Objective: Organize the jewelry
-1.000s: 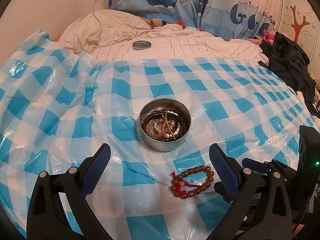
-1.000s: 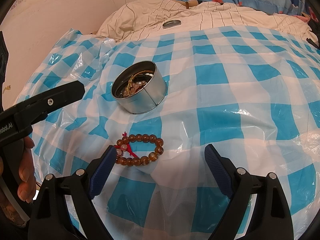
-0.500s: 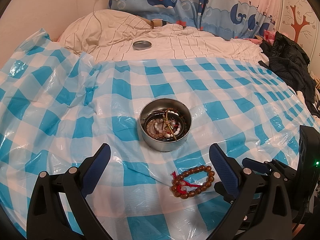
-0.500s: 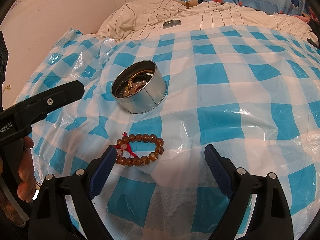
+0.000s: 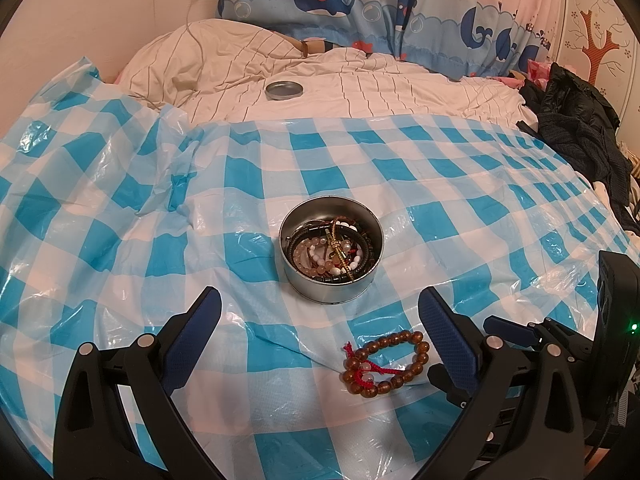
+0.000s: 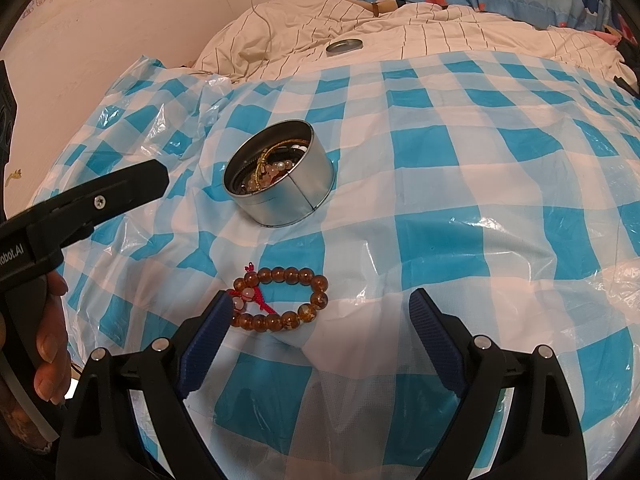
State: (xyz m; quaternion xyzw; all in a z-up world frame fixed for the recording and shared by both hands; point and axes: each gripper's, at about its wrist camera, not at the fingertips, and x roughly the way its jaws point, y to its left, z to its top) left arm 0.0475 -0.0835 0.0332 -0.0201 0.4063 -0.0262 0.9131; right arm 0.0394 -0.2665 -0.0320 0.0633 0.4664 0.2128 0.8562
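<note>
Both grippers hover over a bed covered with a blue-check plastic sheet (image 5: 120,216), jaws spread wide, nothing in either. Left gripper (image 5: 320,312) has the tin (image 5: 332,248) just beyond its fingertips, roughly centred between them. Right gripper (image 6: 320,312) is aimed lower and nearer.

The tin stands upright on the sheet, lid off, already holding a tangle of bead strings and cords; it looks like the collecting pot. Its lid (image 5: 284,90) lies far back on the striped bedding (image 5: 360,92), well apart from the tin and out of the way of loading.

One bracelet (image 6: 280,300) of brown beads with a red knotted cord lies flat on the sheet, near side of the tin, apart from it. In the right view it sits just ahead of the right gripper, off toward its left finger (image 6: 208,328); the left end of the loop is just beside that pad, not clearly touching. In the left view the bracelet (image 5: 386,364) lies low right, beside the left gripper's right finger (image 5: 448,336).

Likely step: right gripper picks up the bracelet for the tin. It would need to shift left to centre the loop before closing. The sheet is loose and wrinkled, so the pads could snag plastic.
</note>
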